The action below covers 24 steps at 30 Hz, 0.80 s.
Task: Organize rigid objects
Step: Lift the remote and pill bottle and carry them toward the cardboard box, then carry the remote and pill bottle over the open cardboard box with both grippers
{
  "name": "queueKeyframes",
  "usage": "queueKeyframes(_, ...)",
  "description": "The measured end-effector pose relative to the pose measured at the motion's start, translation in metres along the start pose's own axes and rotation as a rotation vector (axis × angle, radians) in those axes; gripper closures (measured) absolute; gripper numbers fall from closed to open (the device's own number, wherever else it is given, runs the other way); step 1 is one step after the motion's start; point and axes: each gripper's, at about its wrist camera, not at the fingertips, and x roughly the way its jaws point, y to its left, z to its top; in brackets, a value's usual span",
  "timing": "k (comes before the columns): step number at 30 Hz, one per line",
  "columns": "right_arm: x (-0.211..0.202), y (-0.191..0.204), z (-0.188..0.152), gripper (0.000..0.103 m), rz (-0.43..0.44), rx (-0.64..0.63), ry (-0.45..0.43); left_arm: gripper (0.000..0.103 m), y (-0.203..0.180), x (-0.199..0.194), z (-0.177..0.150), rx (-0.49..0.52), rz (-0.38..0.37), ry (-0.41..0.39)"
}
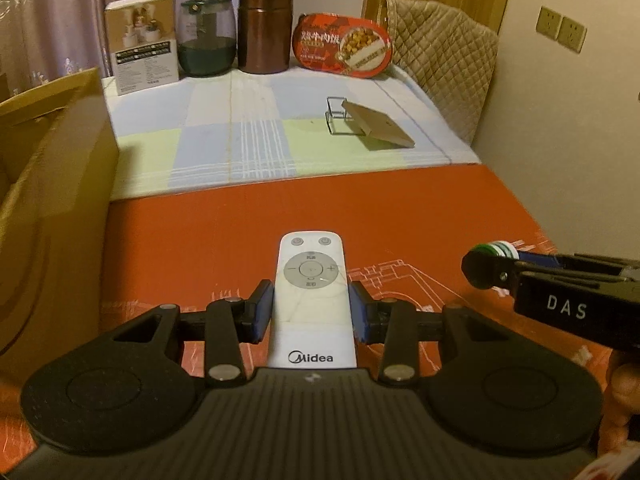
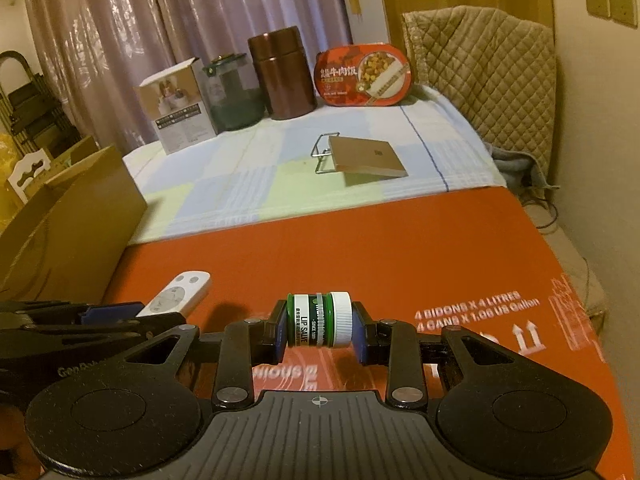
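My left gripper (image 1: pixel 311 312) is shut on a white Midea remote (image 1: pixel 311 280), held flat over the orange surface (image 1: pixel 240 220). My right gripper (image 2: pixel 320 330) is shut on a small green lip salve jar with a white lid (image 2: pixel 320 320), held on its side above the same orange surface (image 2: pixel 400 256). In the left wrist view the right gripper (image 1: pixel 486 266) comes in from the right with the jar (image 1: pixel 498 249) at its tip. In the right wrist view the left gripper (image 2: pixel 116 314) and the remote (image 2: pixel 176 294) show at the left.
A checked cloth (image 1: pixel 248 132) lies beyond the orange surface. At its back stand a white box (image 1: pixel 142 54), a glass jar (image 1: pixel 206 36), a brown canister (image 1: pixel 265 28) and a red meal pack (image 1: pixel 344 46). A tan booklet (image 1: pixel 378 122) leans on a wire stand (image 1: pixel 336 114). A cardboard box (image 1: pixel 48 200) is at left.
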Motion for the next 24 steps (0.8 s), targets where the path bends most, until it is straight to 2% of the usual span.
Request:
queueKeyframes(15,-0.075,0.061,-0.009,0.075,0.041,-0.060,-0.062,0.068,0.022,-0.101,-0.013,-0.032,-0.002,-0.093)
queueKeyframes(24,-0.090,0.095,-0.006,0.075,0.076,-0.118,-0.078,0.068,0.044,-0.141,-0.016,-0.059,0.031,-0.143)
